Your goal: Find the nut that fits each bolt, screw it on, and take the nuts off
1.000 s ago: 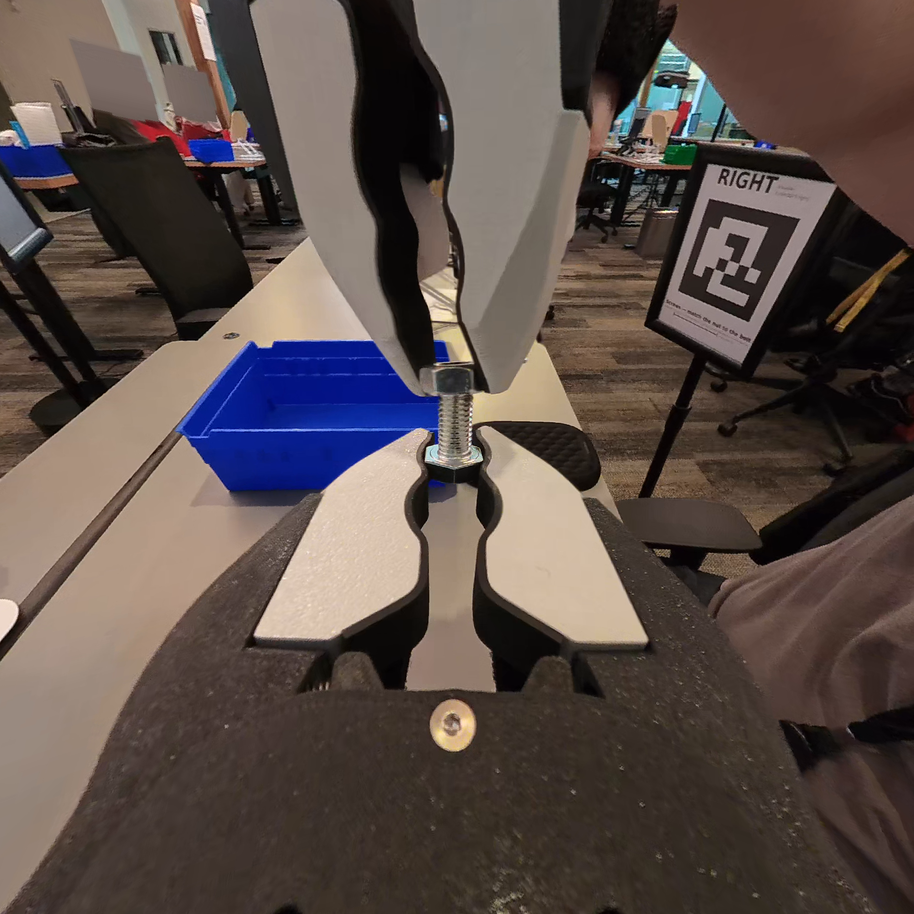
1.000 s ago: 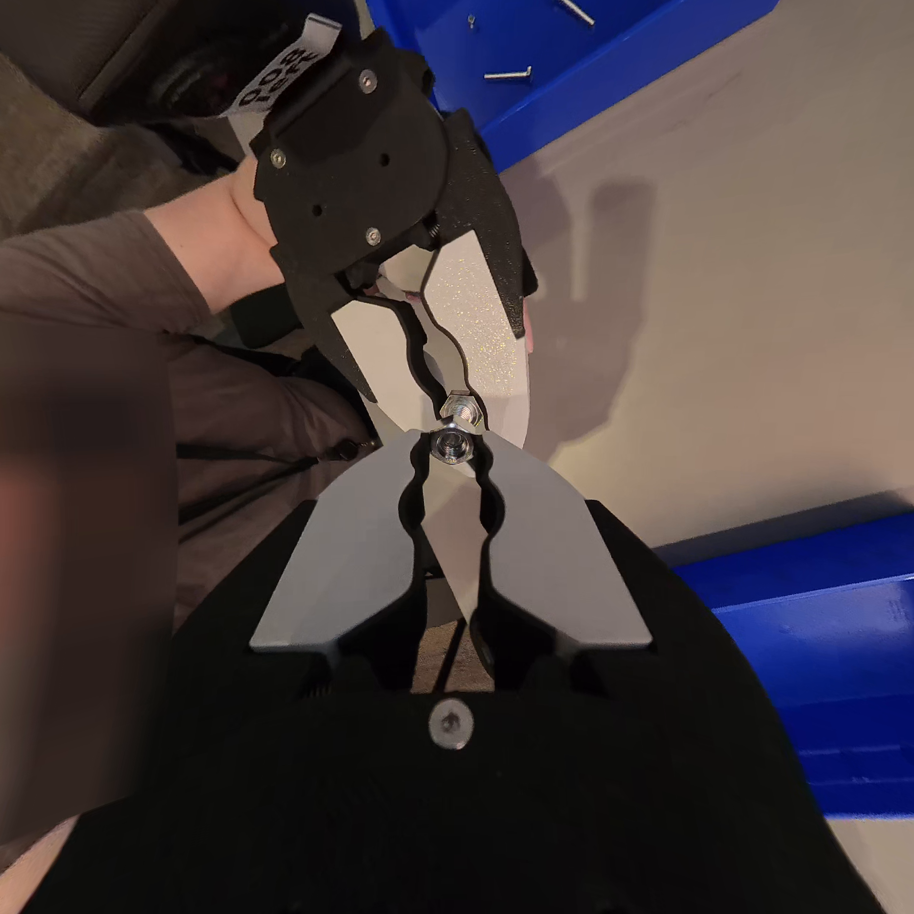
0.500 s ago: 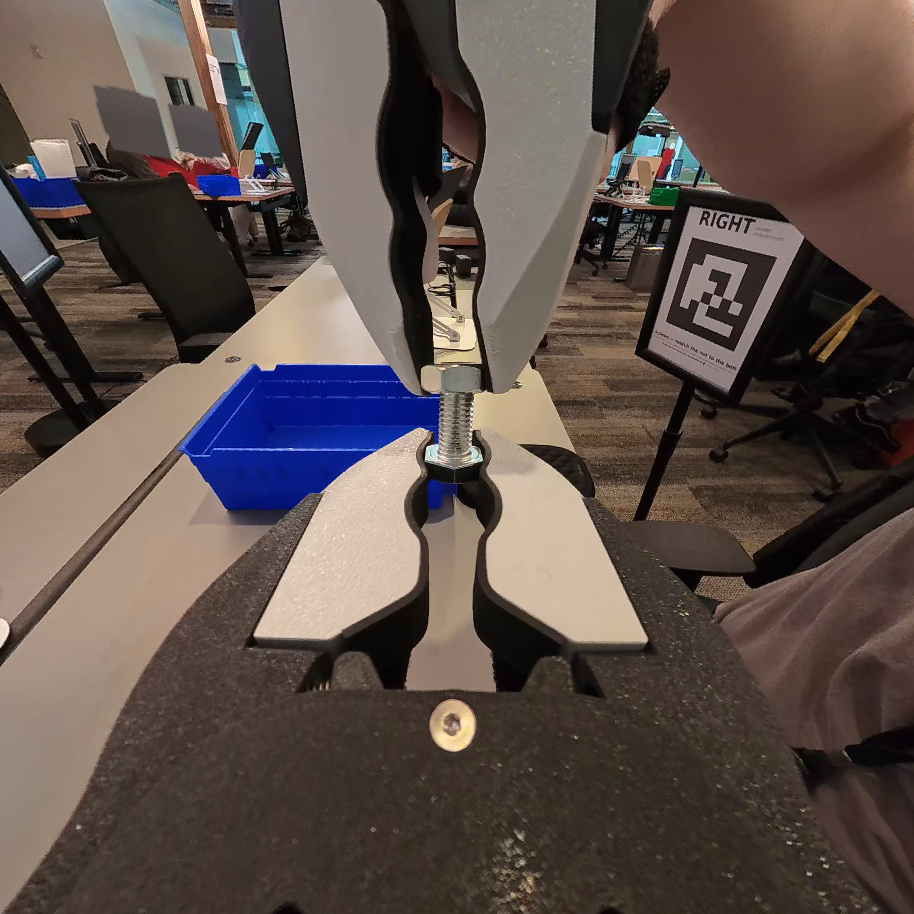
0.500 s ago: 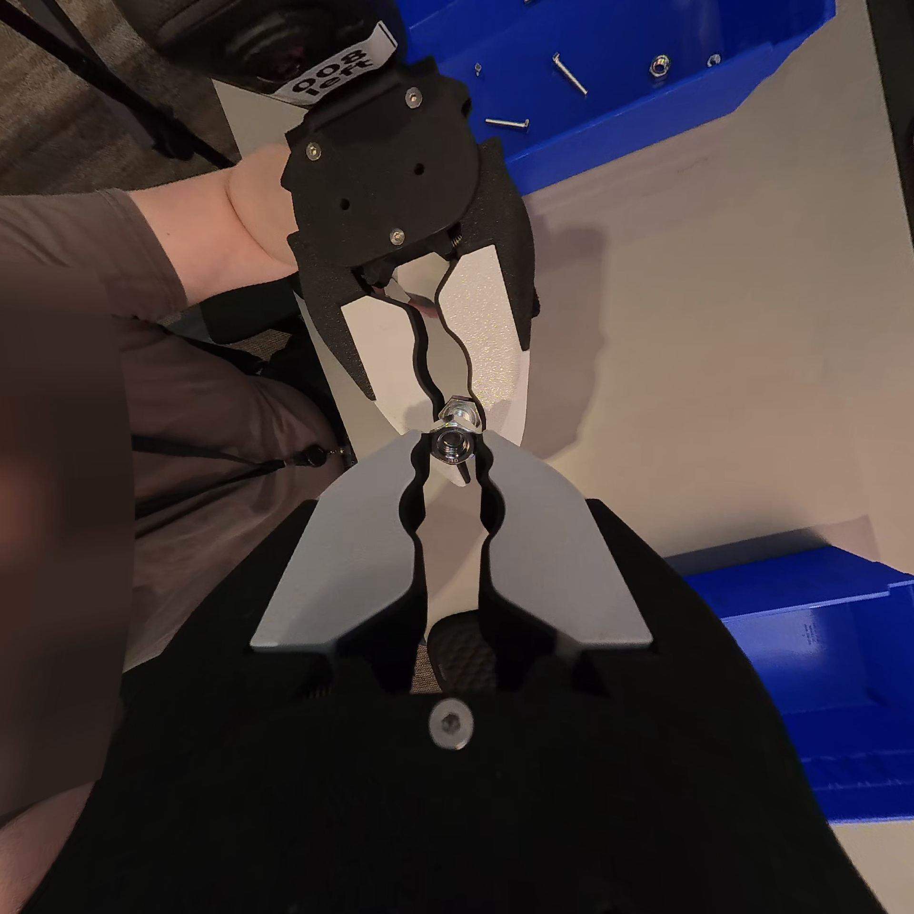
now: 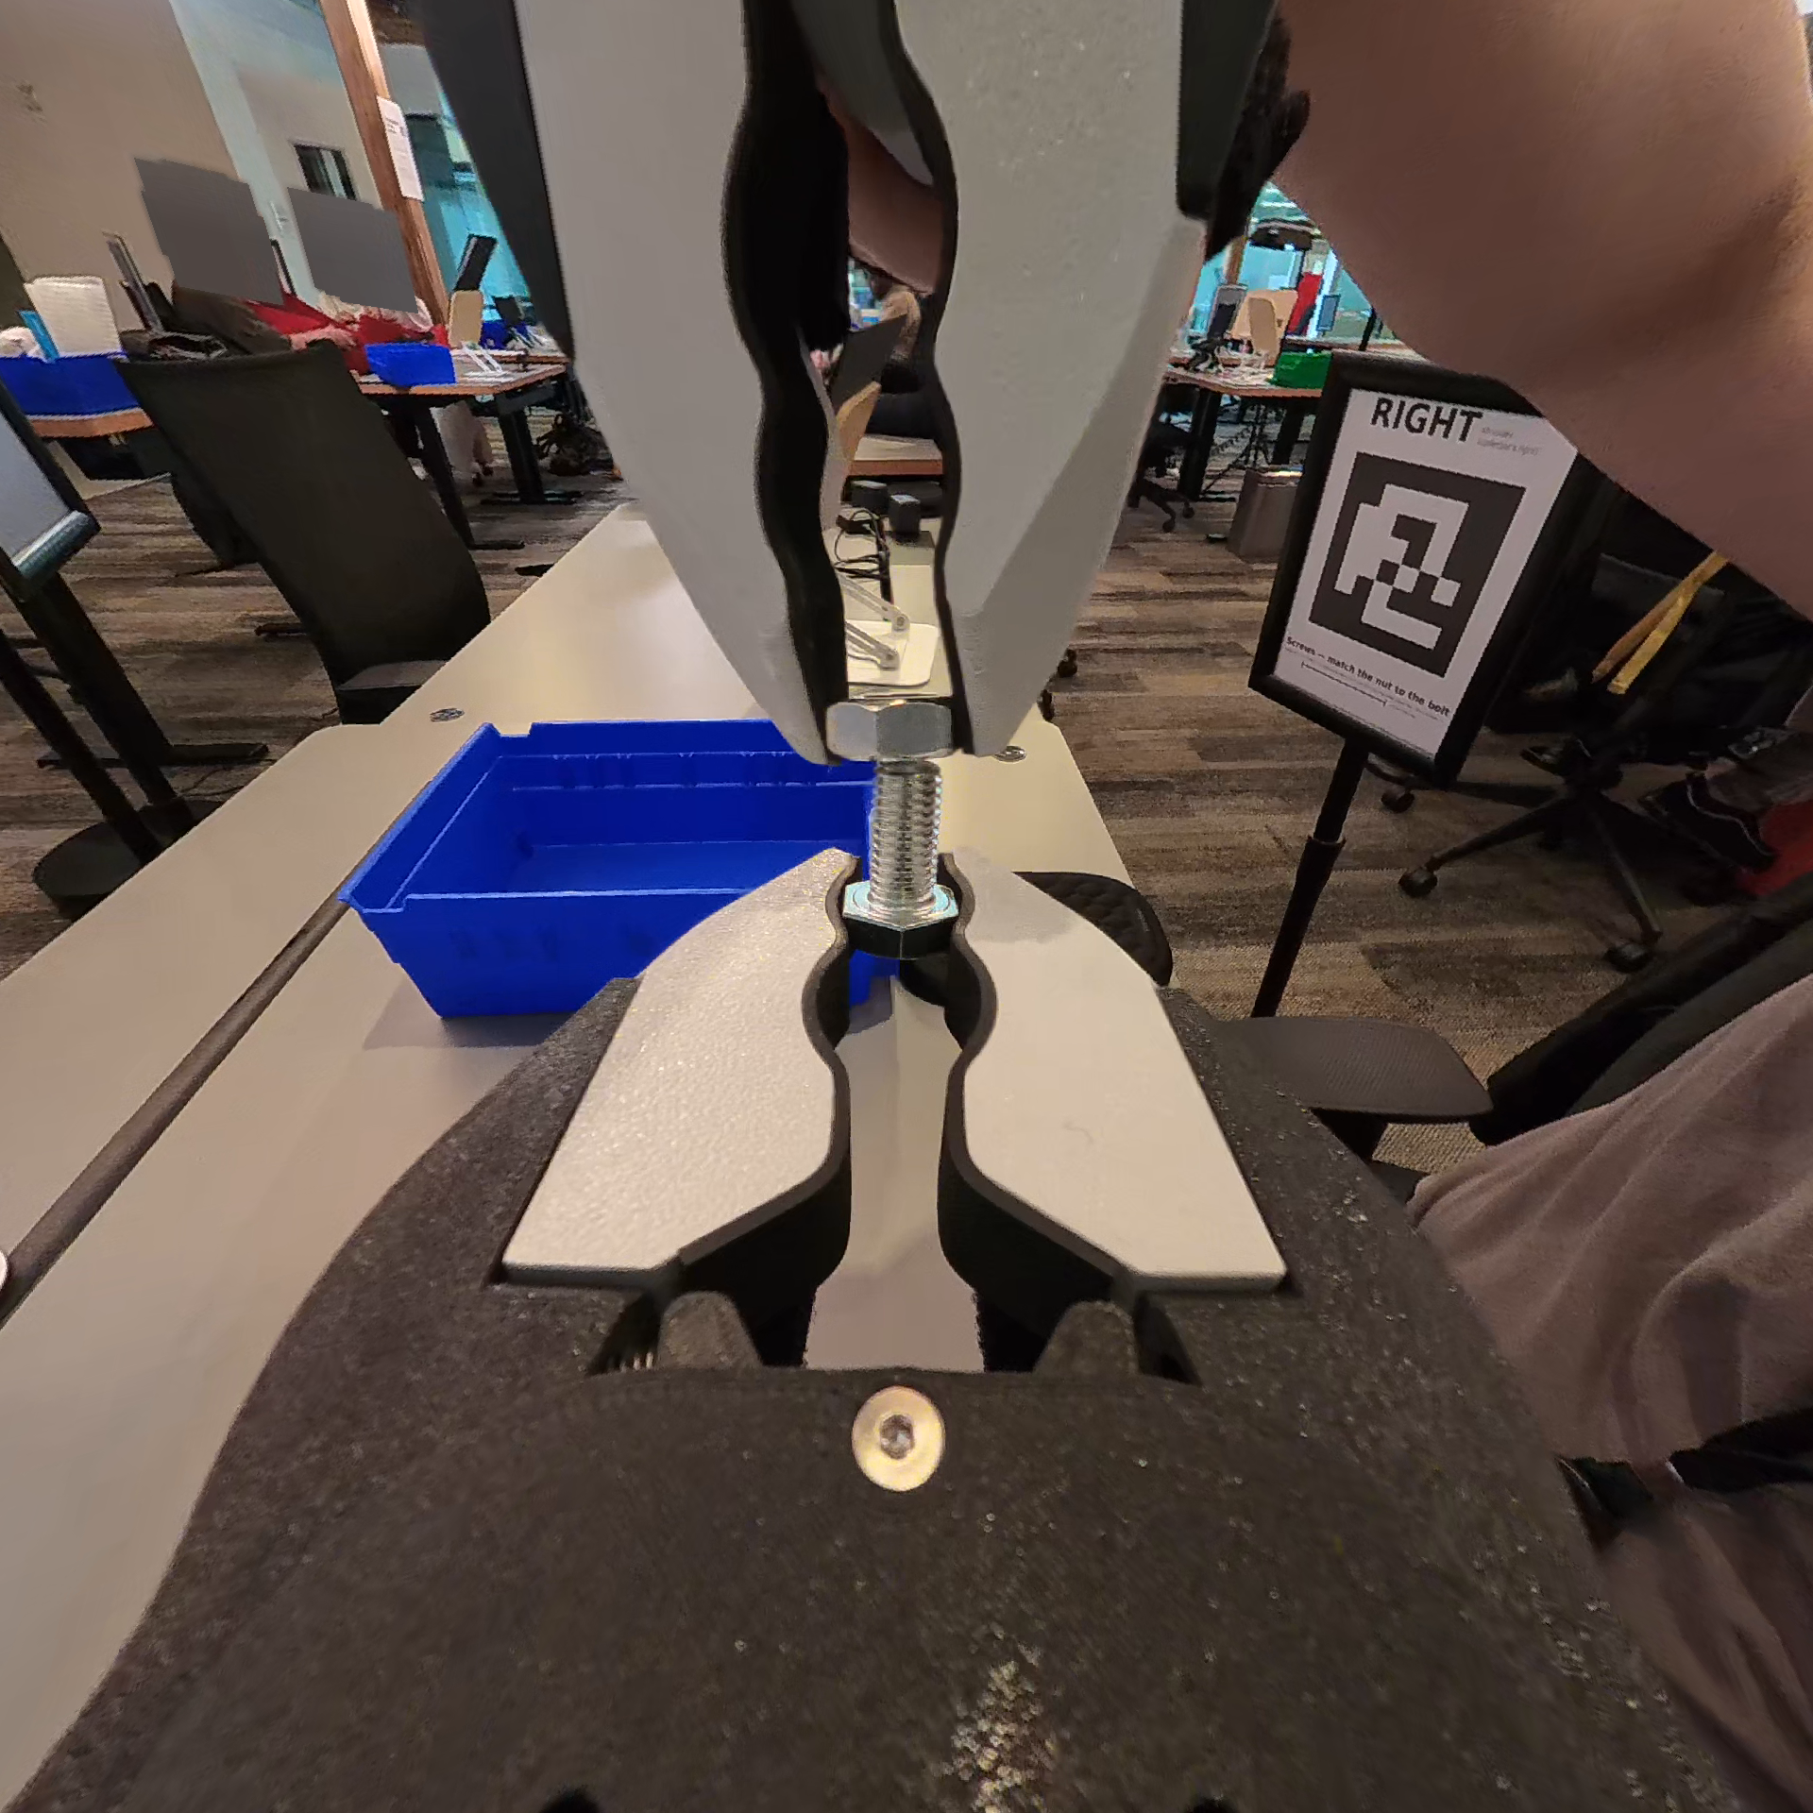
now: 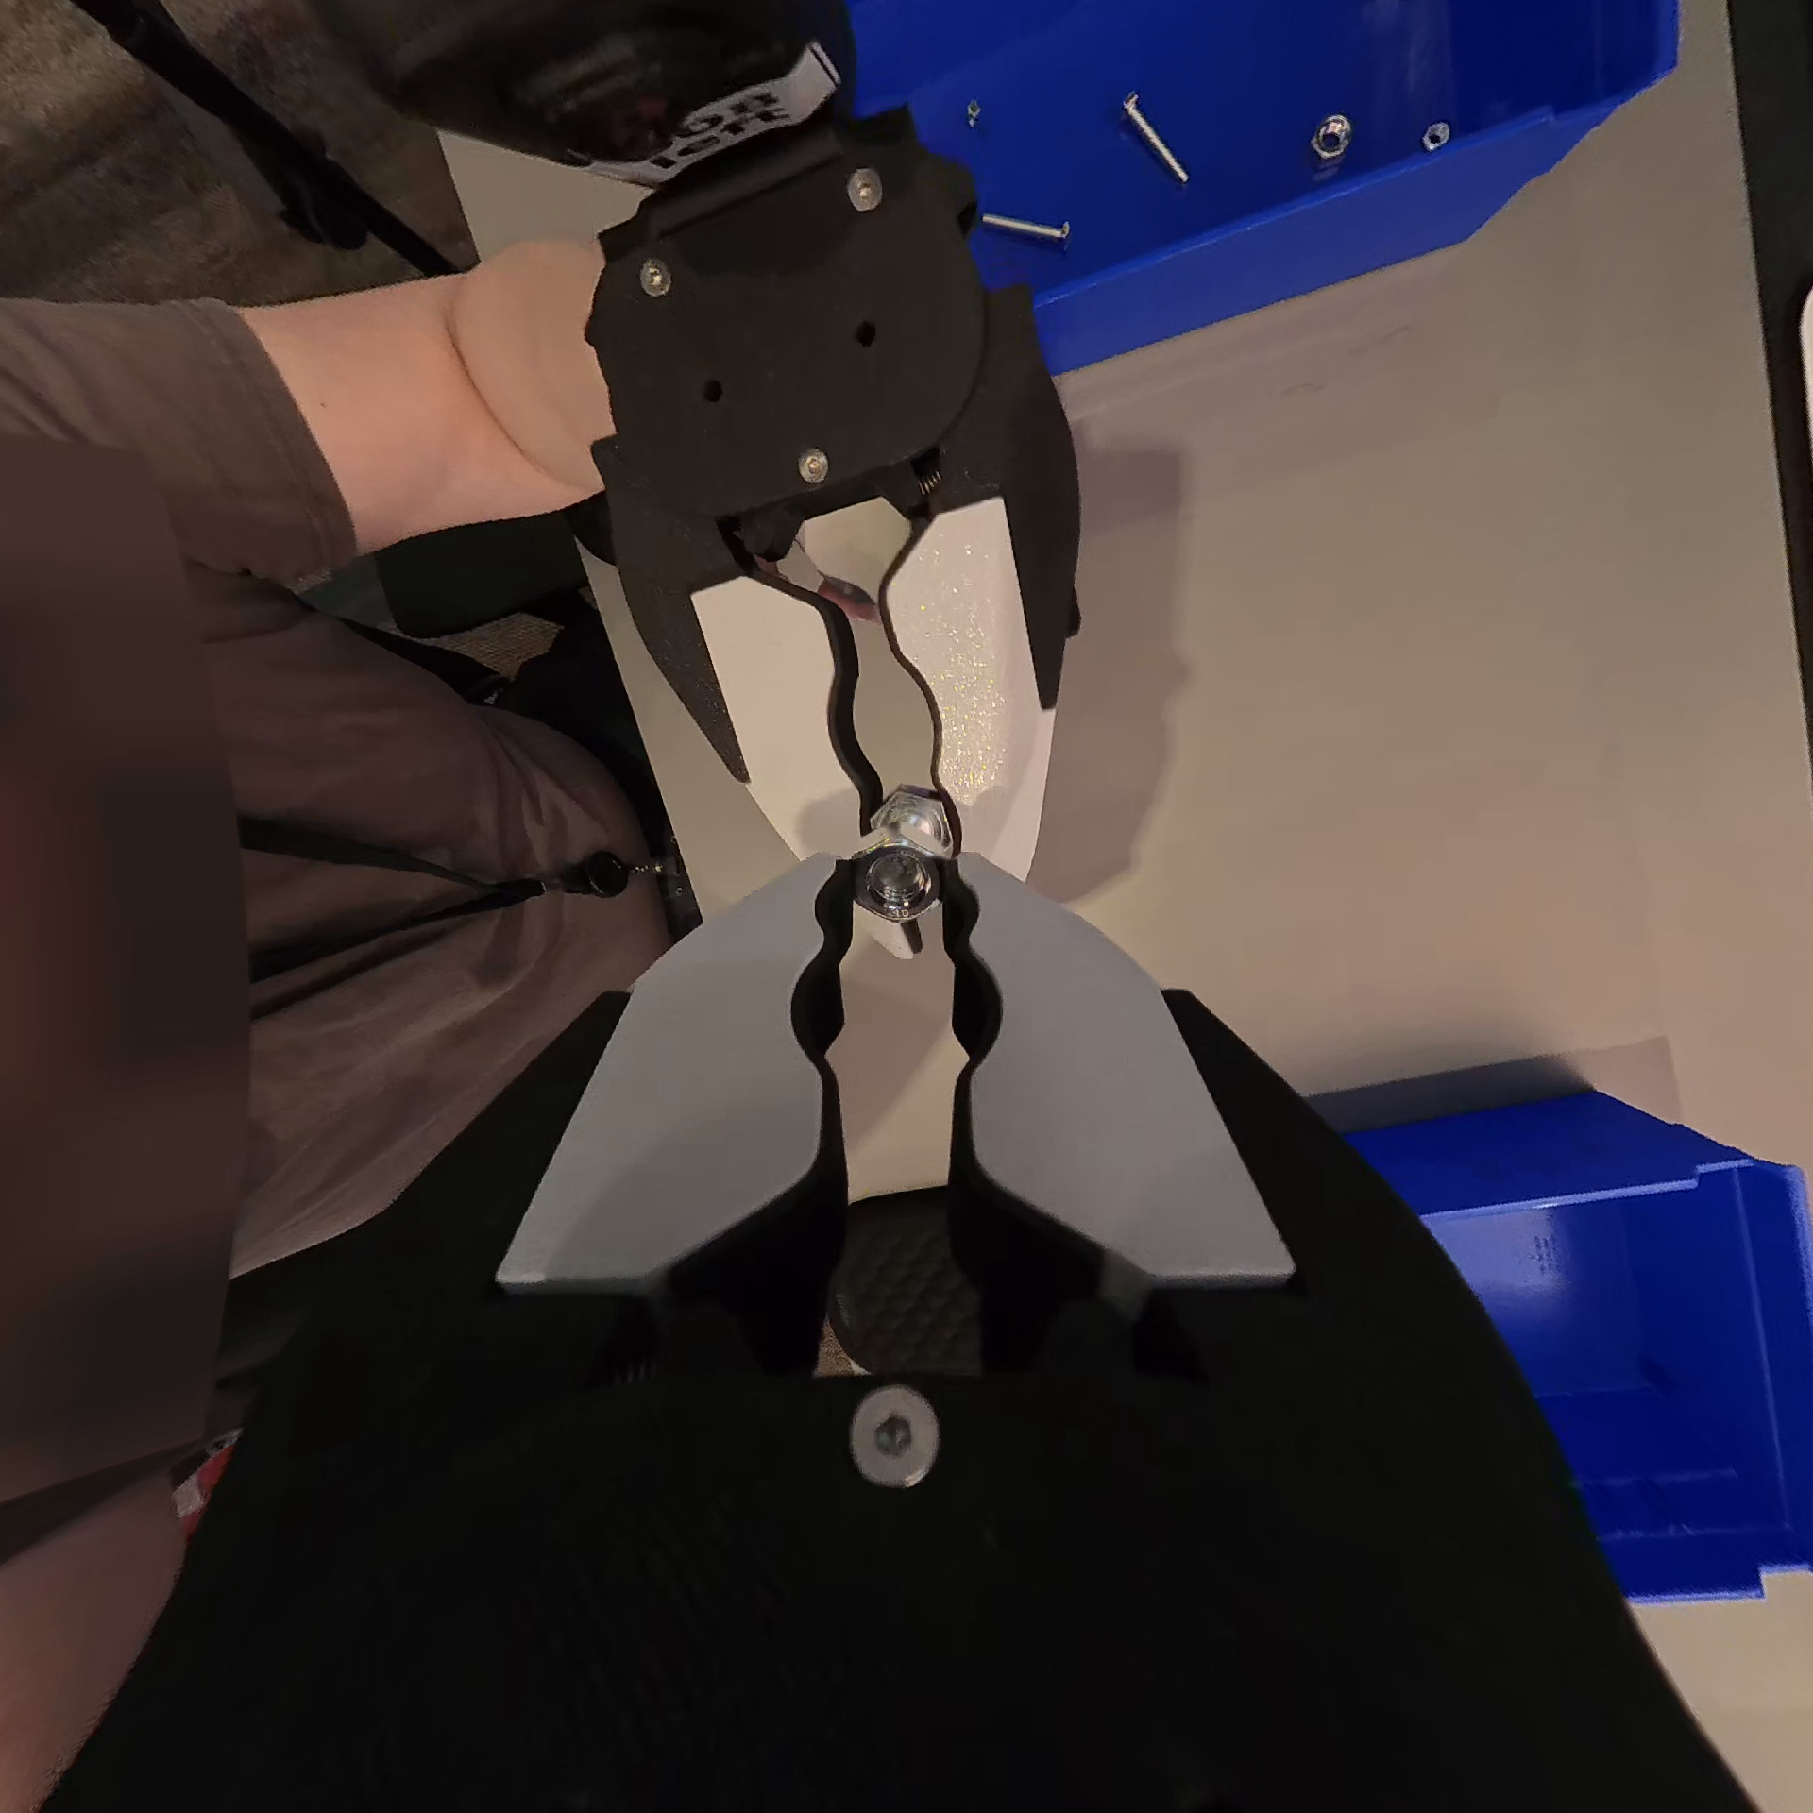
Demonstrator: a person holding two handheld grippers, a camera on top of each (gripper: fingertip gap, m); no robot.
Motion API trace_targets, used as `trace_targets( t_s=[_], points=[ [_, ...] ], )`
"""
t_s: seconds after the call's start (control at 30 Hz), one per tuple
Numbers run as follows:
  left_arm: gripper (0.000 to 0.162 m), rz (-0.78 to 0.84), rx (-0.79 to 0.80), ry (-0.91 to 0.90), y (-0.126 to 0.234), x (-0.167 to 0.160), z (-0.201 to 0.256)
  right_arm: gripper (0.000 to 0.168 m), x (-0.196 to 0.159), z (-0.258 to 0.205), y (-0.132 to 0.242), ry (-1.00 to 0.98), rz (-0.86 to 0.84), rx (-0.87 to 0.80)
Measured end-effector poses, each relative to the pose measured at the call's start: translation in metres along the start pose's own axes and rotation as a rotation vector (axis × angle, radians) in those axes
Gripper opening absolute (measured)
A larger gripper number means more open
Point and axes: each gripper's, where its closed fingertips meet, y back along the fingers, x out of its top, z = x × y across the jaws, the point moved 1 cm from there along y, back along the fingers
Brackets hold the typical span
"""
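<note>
A silver hex bolt (image 5: 903, 824) stands upright between my two grippers, above the table's edge. My left gripper (image 5: 901, 883) is shut on the hex nut (image 5: 898, 930), which is threaded onto the bolt's lower end. My right gripper (image 5: 891, 728) comes down from above and is shut on the bolt's head. In the right wrist view I look down the bolt's axis: my right gripper (image 6: 893, 875) holds the bolt head (image 6: 891, 885), and the left gripper (image 6: 907, 812) holds the nut (image 6: 920, 822) just beyond it.
A blue bin (image 5: 589, 863) sits on the grey table (image 5: 196, 1030) ahead of the left gripper. In the right wrist view another blue bin (image 6: 1275, 245) holds loose screws and nuts. A sign on a stand (image 5: 1413, 579) and office chairs stand to the right. The tips of one gripper are about 4 cm away from the tips of the other.
My right gripper has twisted about the bolt's axis with the bolt head in it. The left gripper has kept hold of the nut and barely moved.
</note>
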Motion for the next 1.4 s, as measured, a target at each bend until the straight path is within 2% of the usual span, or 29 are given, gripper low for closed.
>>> trace_targets(
  t_s=[0.23,0.43,0.53,0.77,0.87,1.23,1.4],
  points=[
    [0.014,-0.006,-0.038,-0.001,-0.003,-0.001,0.006,0.019,-0.005,-0.006,-0.002,0.118,-0.079,-0.008],
    [0.014,0.0,-0.162,0.024,-0.002,0.0,0.022,0.019,-0.008,-0.017,-0.004,0.25,-0.127,0.016],
    [0.014,0.028,-0.19,0.067,-0.002,0.003,0.022,0.019,-0.006,-0.017,-0.003,0.258,-0.133,-0.012],
    [0.014,-0.032,-0.205,0.028,-0.006,-0.005,0.029,0.019,-0.015,-0.021,-0.008,0.278,-0.216,0.016],
    [0.014,-0.015,-0.203,0.033,-0.005,-0.003,0.027,0.019,-0.013,-0.02,-0.006,0.232,-0.19,0.023],
    [0.014,-0.059,0.011,-0.018,-0.005,-0.007,0.001,0.019,-0.009,-0.001,-0.008,-0.165,-0.069,0.014],
    [0.014,-0.073,0.029,-0.032,-0.005,-0.009,0.0,0.019,-0.011,0.0,-0.009,-0.203,-0.057,0.032]
  ],
)
